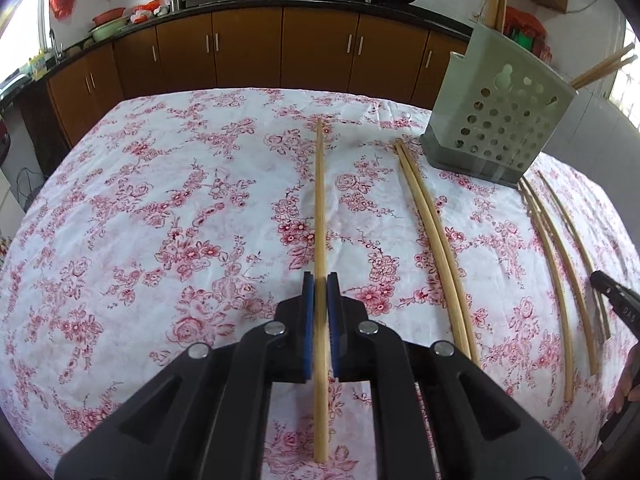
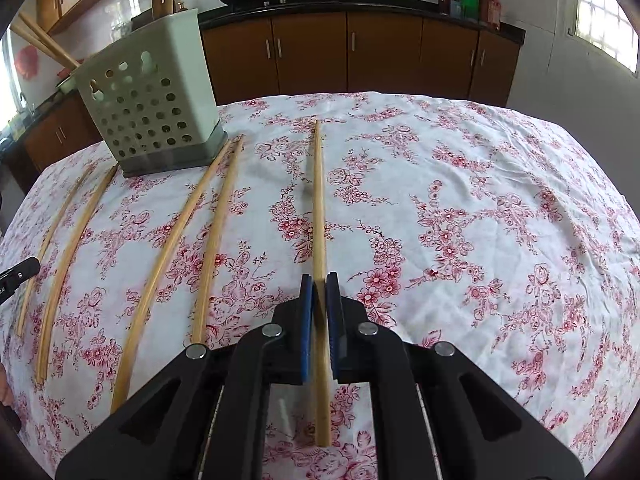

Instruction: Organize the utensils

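Observation:
My left gripper [image 1: 320, 282] is shut on a wooden chopstick [image 1: 319, 200] that points forward over the floral tablecloth. My right gripper [image 2: 319, 282] is shut on another chopstick [image 2: 318, 200] in the same way. A grey-green perforated utensil holder [image 1: 500, 120] stands at the back right in the left view and at the back left in the right view [image 2: 152, 100], with chopsticks standing in it. Several loose chopsticks lie on the cloth: a pair [image 1: 432, 232] beside the holder and more further right [image 1: 560, 272]; they also show in the right view [image 2: 188, 224].
The table [image 1: 160, 200] has a white cloth with red flowers. Brown kitchen cabinets [image 1: 248, 48] with a dark counter, woks and bowls stand behind it. The other gripper's tip shows at the right edge [image 1: 612, 292] of the left view and the left edge [image 2: 16, 276] of the right view.

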Tool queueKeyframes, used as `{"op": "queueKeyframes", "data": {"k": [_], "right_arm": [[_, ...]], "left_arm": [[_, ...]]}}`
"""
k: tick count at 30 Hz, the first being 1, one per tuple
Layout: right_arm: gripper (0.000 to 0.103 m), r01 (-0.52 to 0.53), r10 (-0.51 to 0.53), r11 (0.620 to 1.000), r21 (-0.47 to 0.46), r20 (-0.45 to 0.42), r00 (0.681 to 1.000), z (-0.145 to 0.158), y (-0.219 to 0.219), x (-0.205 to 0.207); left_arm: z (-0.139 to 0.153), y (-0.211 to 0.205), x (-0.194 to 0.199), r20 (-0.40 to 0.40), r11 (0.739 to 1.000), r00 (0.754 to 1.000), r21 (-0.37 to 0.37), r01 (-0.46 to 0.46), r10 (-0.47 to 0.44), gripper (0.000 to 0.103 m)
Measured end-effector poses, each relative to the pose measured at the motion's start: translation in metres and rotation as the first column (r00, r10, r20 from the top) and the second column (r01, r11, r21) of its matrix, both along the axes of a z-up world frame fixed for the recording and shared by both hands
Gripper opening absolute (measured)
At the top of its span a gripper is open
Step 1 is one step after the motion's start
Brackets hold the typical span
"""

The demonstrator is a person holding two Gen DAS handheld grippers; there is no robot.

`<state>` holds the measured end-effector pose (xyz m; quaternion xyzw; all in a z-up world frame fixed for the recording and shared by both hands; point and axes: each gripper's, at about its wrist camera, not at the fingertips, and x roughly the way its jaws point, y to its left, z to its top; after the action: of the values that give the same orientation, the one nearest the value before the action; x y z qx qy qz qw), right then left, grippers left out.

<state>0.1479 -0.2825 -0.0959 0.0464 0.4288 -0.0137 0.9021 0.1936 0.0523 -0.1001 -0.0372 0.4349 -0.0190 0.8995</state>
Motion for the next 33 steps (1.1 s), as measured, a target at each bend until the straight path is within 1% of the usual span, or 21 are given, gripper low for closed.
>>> {"op": "queueKeyframes", "data": {"k": [3,8,33], "right_arm": [[0.008,0.000,0.000,1.000,-0.003,0.000,1.000,-0.0001,-0.0004,-0.0001],[0.008,0.000,0.000,1.000,-0.005,0.000,1.000,0.0003,0.0009,-0.0007],[0.009,0.000,0.000,1.000,-0.003,0.001,1.000,0.0003,0.0007,-0.0006]], "left_arm": [[-0.0004,0.0028,-0.0001,0.000,1.000,1.000,-0.024,-0.001,0.001,0.010],[-0.0005,0.0046,-0.0017,0.000,0.999,1.000,-0.039,-0.002,0.002,0.010],[-0.0005,0.0046,-0.0008,0.000,0.999,1.000,-0.039,-0.003,0.003,0.010]]}}
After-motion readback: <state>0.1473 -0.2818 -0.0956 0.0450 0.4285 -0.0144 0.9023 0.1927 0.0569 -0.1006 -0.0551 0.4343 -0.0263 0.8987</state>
